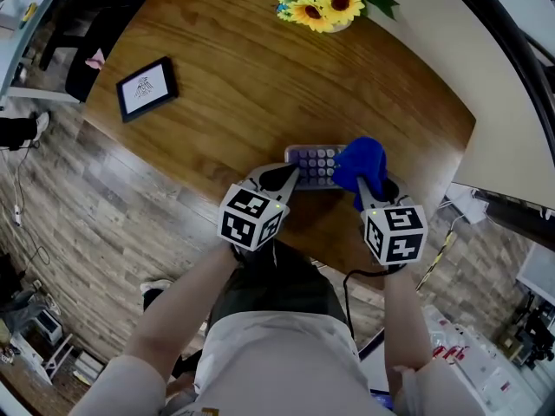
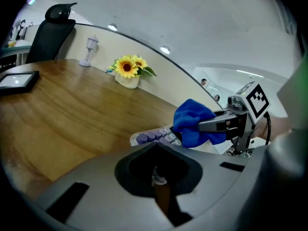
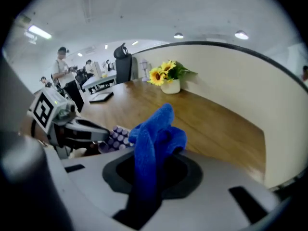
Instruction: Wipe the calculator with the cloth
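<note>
Blue cloth [image 1: 360,165] in right gripper [image 1: 369,189] overlaps calculator [image 1: 312,164]; sunflowers [image 2: 129,66] fill pot [image 2: 127,82].

You stand at a brown wood table [image 1: 217,85] with a round edge. Yellow flowers [image 1: 325,3] sit at its far side. A small black frame [image 1: 147,87] lies on it to your left. The floor [image 1: 95,232] is grey-brown planks. A pale curved wall [image 3: 226,81] runs along the table. Small lights [image 3: 179,35] shine overhead. A black chair [image 2: 50,32] stands at the far end.
</note>
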